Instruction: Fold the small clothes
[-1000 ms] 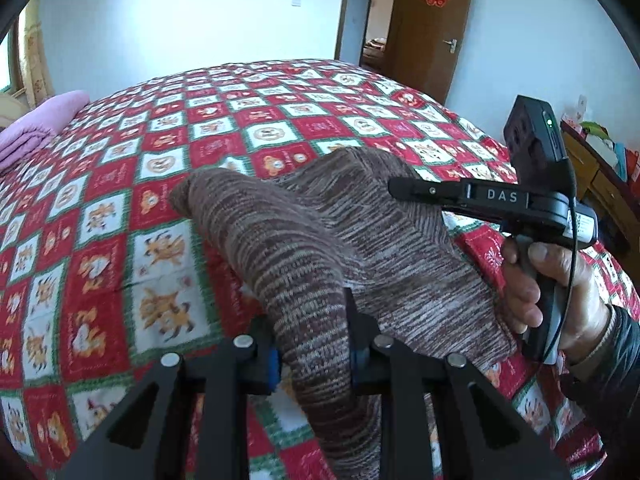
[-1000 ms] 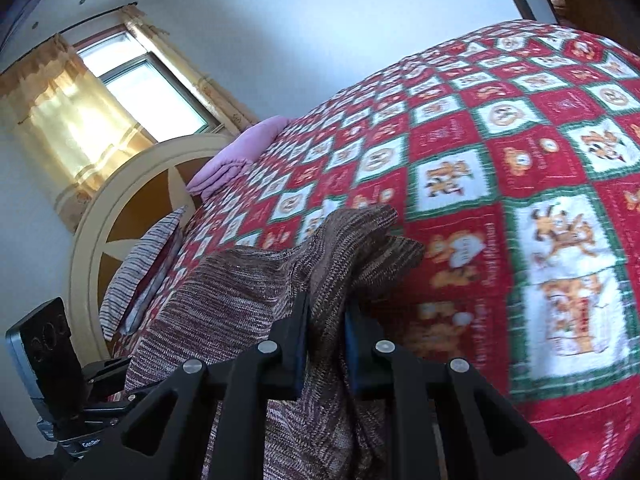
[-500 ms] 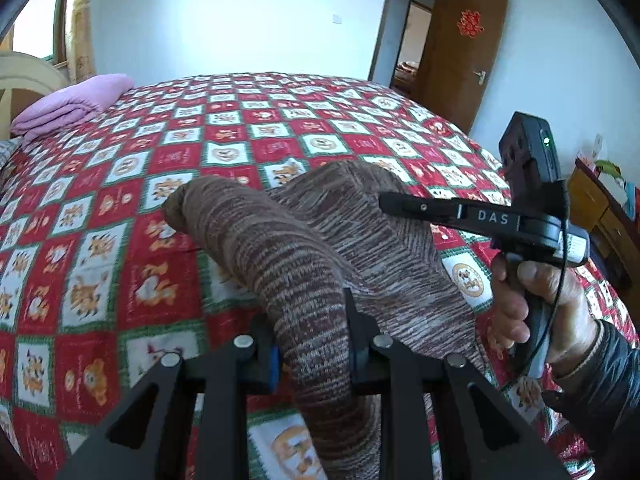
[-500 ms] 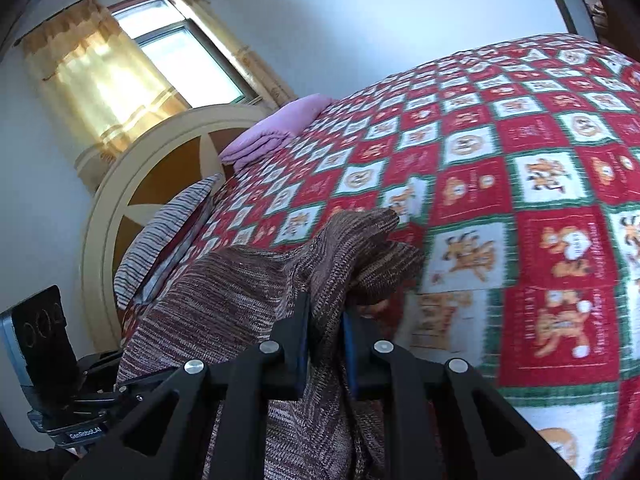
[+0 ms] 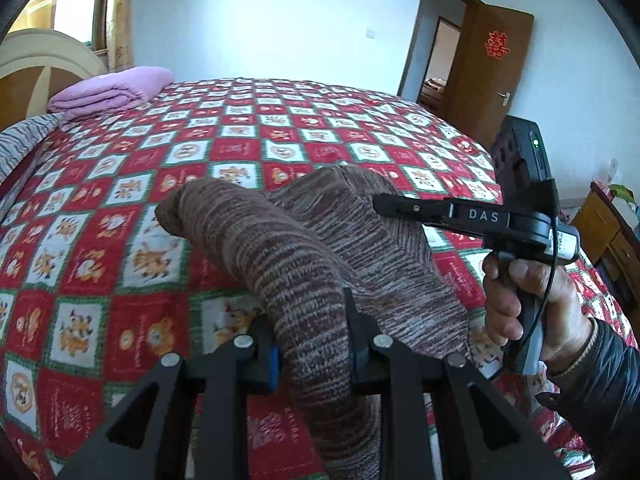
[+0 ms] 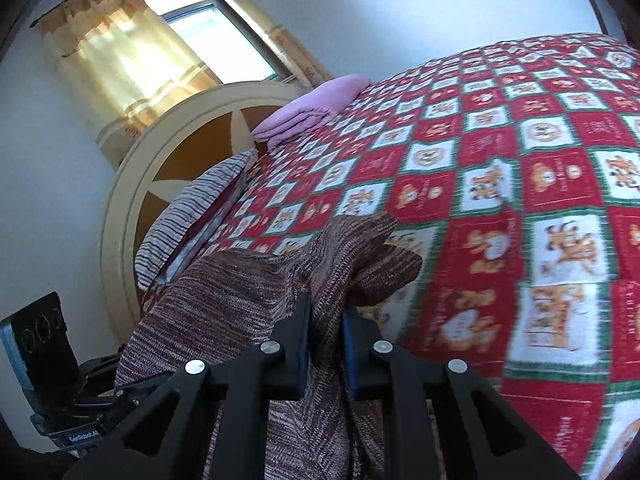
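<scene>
A brown and maroon striped knit garment (image 5: 320,248) hangs lifted above the bed, stretched between both grippers. In the left wrist view my left gripper (image 5: 313,332) is shut on a rolled edge of it at the bottom centre. My right gripper (image 5: 380,205), held by a hand (image 5: 520,292) at the right, reaches into the cloth from the side. In the right wrist view my right gripper (image 6: 325,320) is shut on a bunched fold of the garment (image 6: 240,300). The garment's far end droops towards the quilt. Cloth hides the left gripper's tips there.
The bed carries a red, green and white patchwork quilt (image 5: 168,160). A folded pink blanket (image 5: 112,90) and a striped pillow (image 6: 192,216) lie by the round headboard (image 6: 120,200). A brown door (image 5: 488,60) and a wooden dresser (image 5: 608,232) stand to the right.
Both grippers have carried the lifted garment sideways across the bed. The headboard, pillow and pink blanket have come further into view. Both grips are unchanged.
</scene>
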`<action>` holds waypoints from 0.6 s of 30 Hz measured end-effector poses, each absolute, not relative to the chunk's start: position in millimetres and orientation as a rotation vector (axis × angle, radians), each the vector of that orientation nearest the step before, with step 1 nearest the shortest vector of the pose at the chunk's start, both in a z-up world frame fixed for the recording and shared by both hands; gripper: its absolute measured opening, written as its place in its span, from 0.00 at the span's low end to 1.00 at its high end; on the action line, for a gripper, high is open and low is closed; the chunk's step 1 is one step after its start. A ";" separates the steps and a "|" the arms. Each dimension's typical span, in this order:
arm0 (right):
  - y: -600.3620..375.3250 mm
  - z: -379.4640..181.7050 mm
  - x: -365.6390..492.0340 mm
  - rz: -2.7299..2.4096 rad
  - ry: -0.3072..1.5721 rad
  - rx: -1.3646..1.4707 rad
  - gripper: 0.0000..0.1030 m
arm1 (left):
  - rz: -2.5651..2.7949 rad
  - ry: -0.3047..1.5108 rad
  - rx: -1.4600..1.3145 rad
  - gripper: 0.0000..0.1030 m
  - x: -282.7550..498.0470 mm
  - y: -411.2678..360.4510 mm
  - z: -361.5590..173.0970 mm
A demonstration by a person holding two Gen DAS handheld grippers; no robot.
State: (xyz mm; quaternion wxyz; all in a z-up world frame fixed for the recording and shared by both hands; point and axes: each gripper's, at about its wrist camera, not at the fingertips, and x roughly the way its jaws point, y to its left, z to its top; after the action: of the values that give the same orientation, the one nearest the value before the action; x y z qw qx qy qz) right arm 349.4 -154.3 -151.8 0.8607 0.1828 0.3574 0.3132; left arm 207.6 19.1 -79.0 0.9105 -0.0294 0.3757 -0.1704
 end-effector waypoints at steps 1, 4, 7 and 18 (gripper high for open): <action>-147.9 -151.9 349.6 0.665 0.752 0.381 0.13 | -0.345 0.773 -0.064 0.24 204.9 24.1 -78.8; -130.6 -153.0 349.4 0.694 0.760 0.373 0.13 | -0.327 0.765 -0.072 0.24 198.2 36.6 -77.1; -117.8 -152.3 350.1 0.716 0.764 0.368 0.13 | -0.308 0.757 -0.077 0.24 192.5 48.0 -75.0; -64.6 -146.4 353.6 0.795 0.781 0.331 0.12 | -0.252 0.735 -0.079 0.24 177.1 80.1 -73.0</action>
State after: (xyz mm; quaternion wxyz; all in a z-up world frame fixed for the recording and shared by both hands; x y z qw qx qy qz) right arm 353.6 -64.6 -146.4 0.8357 0.1563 0.3691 0.3755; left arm 177.1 80.1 -73.0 0.9247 -0.0386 0.3583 -0.1227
